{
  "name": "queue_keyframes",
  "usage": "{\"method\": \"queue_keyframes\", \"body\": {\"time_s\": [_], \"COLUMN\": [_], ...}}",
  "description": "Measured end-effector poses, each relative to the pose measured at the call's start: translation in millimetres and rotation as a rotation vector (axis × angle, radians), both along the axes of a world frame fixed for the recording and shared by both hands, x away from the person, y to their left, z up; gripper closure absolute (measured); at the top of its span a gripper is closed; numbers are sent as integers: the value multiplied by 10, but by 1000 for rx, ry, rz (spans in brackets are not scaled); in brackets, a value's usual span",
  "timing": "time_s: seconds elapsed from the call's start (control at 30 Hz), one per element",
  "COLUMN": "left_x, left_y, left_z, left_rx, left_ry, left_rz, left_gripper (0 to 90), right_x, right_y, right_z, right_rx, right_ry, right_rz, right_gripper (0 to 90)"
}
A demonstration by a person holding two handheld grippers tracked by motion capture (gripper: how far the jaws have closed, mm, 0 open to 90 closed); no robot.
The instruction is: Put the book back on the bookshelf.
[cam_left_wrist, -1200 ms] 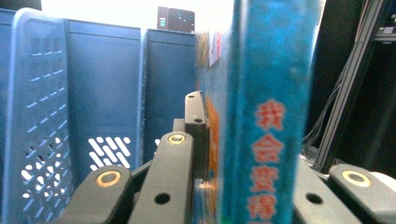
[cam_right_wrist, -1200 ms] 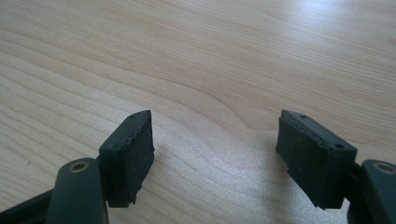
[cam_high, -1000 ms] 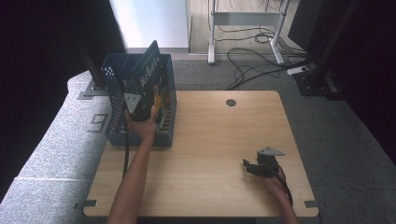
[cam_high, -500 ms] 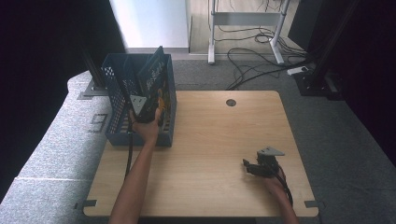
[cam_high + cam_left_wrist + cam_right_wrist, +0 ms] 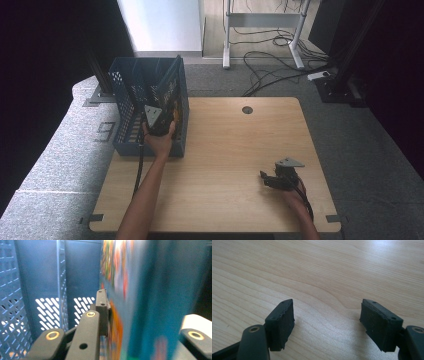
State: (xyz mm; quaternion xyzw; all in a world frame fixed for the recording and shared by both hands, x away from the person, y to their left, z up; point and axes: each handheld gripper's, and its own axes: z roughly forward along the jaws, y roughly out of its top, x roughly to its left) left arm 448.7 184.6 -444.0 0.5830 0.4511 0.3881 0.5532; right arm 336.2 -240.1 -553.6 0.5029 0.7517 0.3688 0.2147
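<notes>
The book (image 5: 167, 92), a large flat volume with a dark teal cover and bright orange and red artwork, stands on edge inside the blue perforated crate (image 5: 122, 100). It leans against the crate's right-hand wall, its top edge rising above the rim. The crate sits at the far left corner of the light wooden table (image 5: 225, 150), partly overhanging the table's left edge.

In the high view, the left gripper (image 5: 159, 119) is held over the near right part of the crate, its grey three-cornered plate facing up, with the person's left hand (image 5: 159, 142) behind it and the forearm stretching back to the bottom of the picture. In the left gripper view, the book (image 5: 150, 300) stands between the two jaws: the left jaw lies close against the colourful cover, and the other jaw sits on the far side of the book at the lower right. The jaws have just been easing apart by a small amount with the book between them. The picture is blurred, so whether the pads press on the cover cannot be told.

The right gripper (image 5: 275, 179) rests on the table near its near right corner, well apart from the crate and the book, held by the person's right hand (image 5: 295, 200). In the right gripper view (image 5: 327, 322), its jaws stand wide apart over bare wood, with nothing between them.
</notes>
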Motion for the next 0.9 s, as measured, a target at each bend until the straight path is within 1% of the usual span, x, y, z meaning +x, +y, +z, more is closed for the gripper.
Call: {"method": "queue_keyframes", "body": {"time_s": [0.07,0.1,0.23,0.33,0.47,0.6,0.7,0.8,0.83,0.9], "left_x": [-43,-60,-98,-109,-132,-131,-145,-176,-181,-177], "left_y": [-21,-26,-8,8,-8,-3,17,52,55,68], "left_z": [-5,-1,23,35,35,46,65,89,95,98], "left_rx": [32,36,38,45,72,66,64,58,66,61], "left_ry": [-9,-9,0,-1,-6,-1,-4,-13,-12,-9], "left_rz": [-4,-5,-20,-37,-50,-60,-64,-60,-48,-43], "left_gripper": [766,761,748,733,658,631,654,726,741,765], "right_x": [-2,-5,-12,-12,-9,-11,-12,-10,-10,-11], "right_y": [0,4,19,18,15,16,14,9,9,13], "right_z": [0,0,-1,0,-1,-1,-1,-1,-1,-1], "right_rx": [-1,-1,-8,-7,-2,-3,-5,-1,-1,-4], "right_ry": [-1,-2,0,1,3,2,2,2,3,3], "right_rz": [1,1,6,6,4,4,7,5,5,6], "right_gripper": [269,268,268,268,268,267,266,267,266,267]}}
